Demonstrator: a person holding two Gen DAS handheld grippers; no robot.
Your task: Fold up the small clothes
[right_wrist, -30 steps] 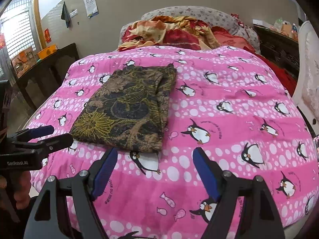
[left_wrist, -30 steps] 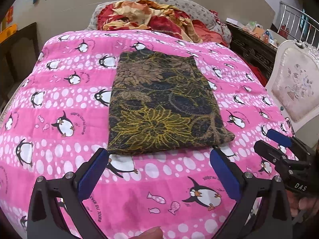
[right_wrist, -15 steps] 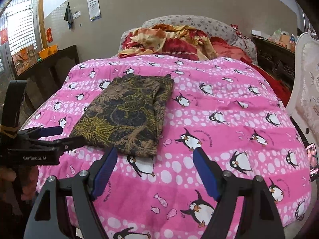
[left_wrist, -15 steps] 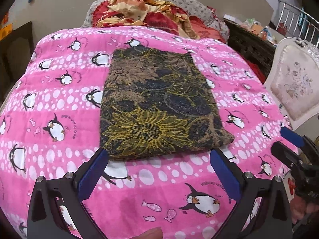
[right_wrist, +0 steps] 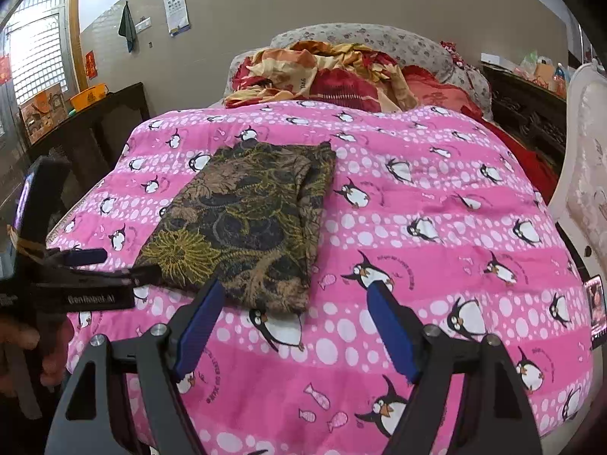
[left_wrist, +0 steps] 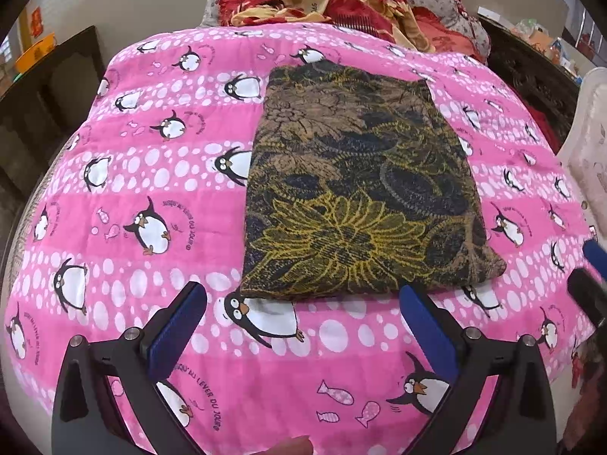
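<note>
A folded floral-print garment [left_wrist: 356, 197] lies flat on the pink penguin blanket [left_wrist: 144, 174]; left gripper [left_wrist: 303, 326] and right gripper [right_wrist: 292, 326] hover just before its near edge, both spread wide, empty

Concealed, cropped and illegible regions in the two wrist views.

The folded garment [left_wrist: 360, 197] hides its own inner layers and the penguin quilt [left_wrist: 151, 197] beneath. The right tongs [left_wrist: 592, 276] appear blurred and cut by the left view's edge; the hand [right_wrist: 22, 345] holding the left tongs [right_wrist: 110, 265] is cropped. Wall chart [right_wrist: 175, 3] lettering and far cabinet [right_wrist: 531, 106] clutter are too small to read.
</note>
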